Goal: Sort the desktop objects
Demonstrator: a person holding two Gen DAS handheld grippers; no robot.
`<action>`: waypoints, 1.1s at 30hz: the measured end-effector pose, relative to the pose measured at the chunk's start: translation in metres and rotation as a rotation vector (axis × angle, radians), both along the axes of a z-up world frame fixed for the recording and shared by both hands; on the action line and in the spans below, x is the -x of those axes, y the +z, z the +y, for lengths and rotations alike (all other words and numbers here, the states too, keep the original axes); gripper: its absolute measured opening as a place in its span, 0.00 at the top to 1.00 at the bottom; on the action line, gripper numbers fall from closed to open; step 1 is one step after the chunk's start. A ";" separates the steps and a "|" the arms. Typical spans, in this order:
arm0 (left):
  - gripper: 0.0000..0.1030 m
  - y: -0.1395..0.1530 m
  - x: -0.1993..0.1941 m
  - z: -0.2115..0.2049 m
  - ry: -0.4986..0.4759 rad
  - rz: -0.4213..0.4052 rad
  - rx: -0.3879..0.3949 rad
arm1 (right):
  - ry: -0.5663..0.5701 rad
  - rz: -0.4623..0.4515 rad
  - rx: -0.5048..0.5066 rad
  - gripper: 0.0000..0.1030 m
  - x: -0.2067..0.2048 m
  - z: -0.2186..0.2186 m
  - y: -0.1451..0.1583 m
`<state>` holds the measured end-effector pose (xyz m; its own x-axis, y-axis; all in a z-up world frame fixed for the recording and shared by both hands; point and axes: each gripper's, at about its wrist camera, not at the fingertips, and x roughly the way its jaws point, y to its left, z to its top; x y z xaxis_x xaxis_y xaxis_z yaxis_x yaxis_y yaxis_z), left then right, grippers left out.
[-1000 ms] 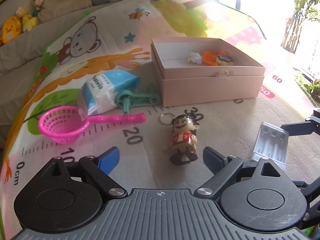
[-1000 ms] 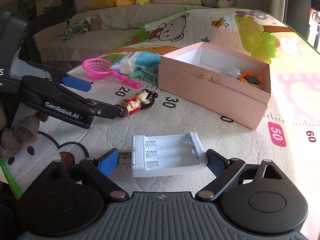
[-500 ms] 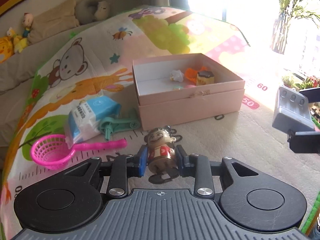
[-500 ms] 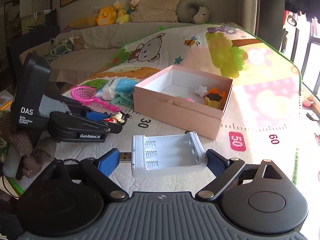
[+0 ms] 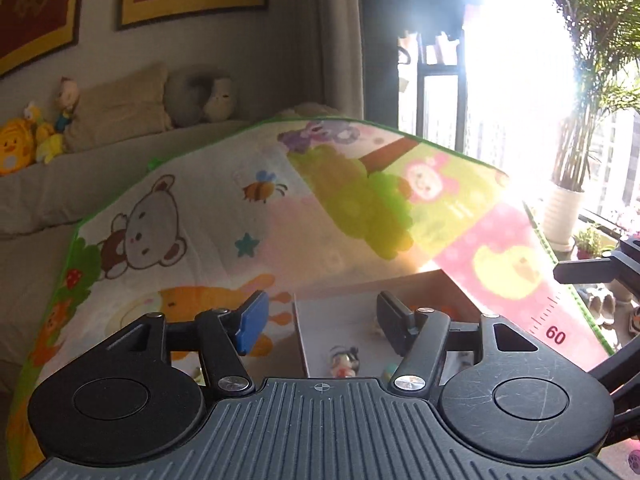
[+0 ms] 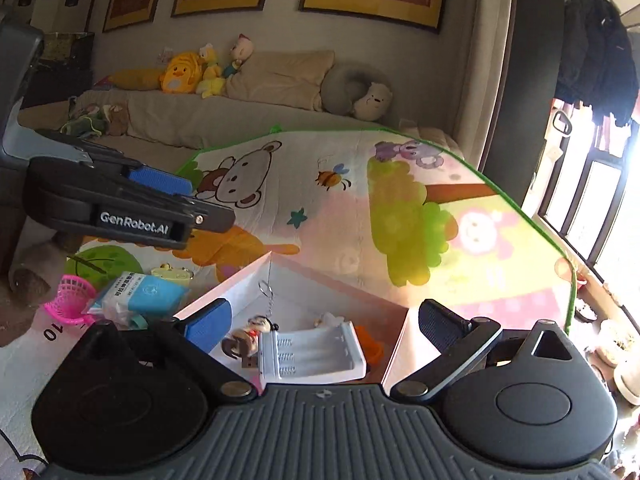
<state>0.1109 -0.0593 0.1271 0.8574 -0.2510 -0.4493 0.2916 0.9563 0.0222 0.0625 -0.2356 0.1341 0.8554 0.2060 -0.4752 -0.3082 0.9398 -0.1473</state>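
My left gripper (image 5: 322,324) hangs over the pink box (image 5: 320,320), its jaws opening with nothing between them. Below it the small figurine (image 5: 343,360) lies loose inside the box. My right gripper (image 6: 324,326) is above the same box (image 6: 236,286), jaws opening wide. The white battery charger (image 6: 312,350) lies in the box under them, clear of both pads, and beside it is the figurine (image 6: 248,338) with its keychain. The right wrist view shows the left gripper (image 6: 168,200) at upper left. One right finger (image 5: 580,272) shows at the left wrist view's right edge.
On the cartoon play mat (image 6: 320,208), left of the box, lie a pink strainer (image 6: 68,304), a blue tissue pack (image 6: 140,292) and a small yellow item (image 6: 172,272). An orange toy (image 6: 370,342) is in the box. A sofa (image 6: 240,120) with plush toys stands behind.
Both grippers rose and moved over the pink box. The left one closed on the figurine, then let it go; the right released the charger. Both things now lie inside the box.
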 end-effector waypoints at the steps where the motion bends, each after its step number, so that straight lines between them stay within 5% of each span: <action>1: 0.24 -0.009 0.007 0.005 0.003 0.015 -0.006 | 0.004 0.022 -0.010 0.03 0.002 -0.001 -0.007; 6: 0.09 -0.071 0.062 0.034 0.045 0.080 -0.097 | 0.035 0.088 0.010 0.03 0.011 0.008 -0.025; 12: 0.06 -0.108 0.085 0.073 0.152 0.153 -0.118 | 0.133 0.148 -0.067 0.03 -0.006 0.053 -0.005; 18: 0.06 -0.116 0.087 0.112 0.266 0.154 -0.024 | 0.217 0.356 -0.215 0.03 -0.076 0.122 0.003; 23: 0.03 -0.114 0.096 0.123 0.288 0.114 0.058 | 0.169 0.450 -0.141 0.06 -0.146 0.195 -0.021; 26: 0.03 -0.112 0.099 0.121 0.276 0.093 0.061 | 0.113 0.491 -0.042 0.13 -0.181 0.228 -0.051; 29: 0.03 -0.111 0.101 0.121 0.257 0.083 0.066 | 0.079 0.536 0.027 0.36 -0.199 0.242 -0.077; 33: 0.03 -0.111 0.108 0.126 0.186 0.126 0.098 | 0.093 0.529 0.059 0.53 -0.187 0.241 -0.079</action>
